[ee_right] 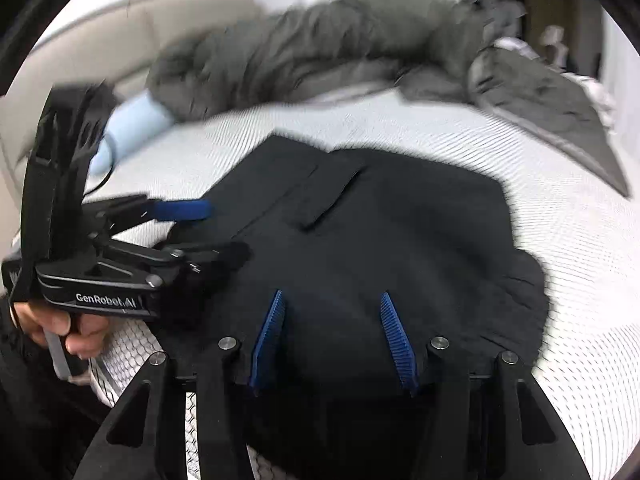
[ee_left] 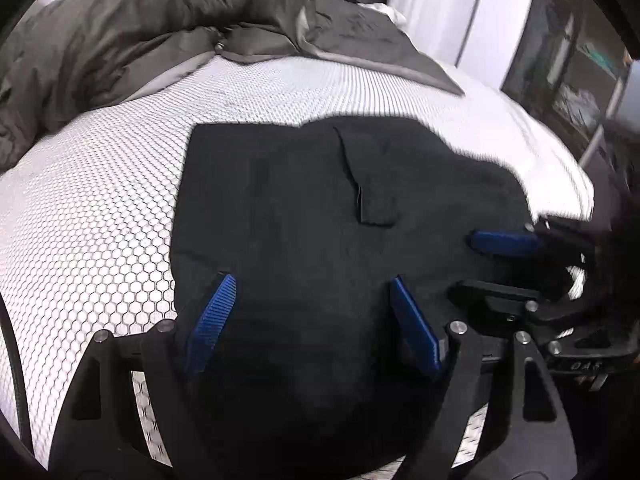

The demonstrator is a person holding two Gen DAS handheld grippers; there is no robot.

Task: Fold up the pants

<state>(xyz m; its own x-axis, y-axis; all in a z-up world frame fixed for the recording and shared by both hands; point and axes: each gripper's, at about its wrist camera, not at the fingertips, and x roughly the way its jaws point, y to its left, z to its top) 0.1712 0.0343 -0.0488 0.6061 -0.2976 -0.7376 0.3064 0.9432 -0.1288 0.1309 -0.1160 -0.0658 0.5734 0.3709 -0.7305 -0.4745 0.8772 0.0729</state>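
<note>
Lying folded beneath both gaping grippers: black pants.

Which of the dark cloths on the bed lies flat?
The black pants, spread flat under both grippers; the grey duvet is bunched up behind them.

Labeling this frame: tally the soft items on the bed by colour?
Black: 1, the folded pants
Grey: 1, the rumpled duvet
Light blue: 1, a pillow partly under the duvet
Total: 3, all on the white mattress
</note>
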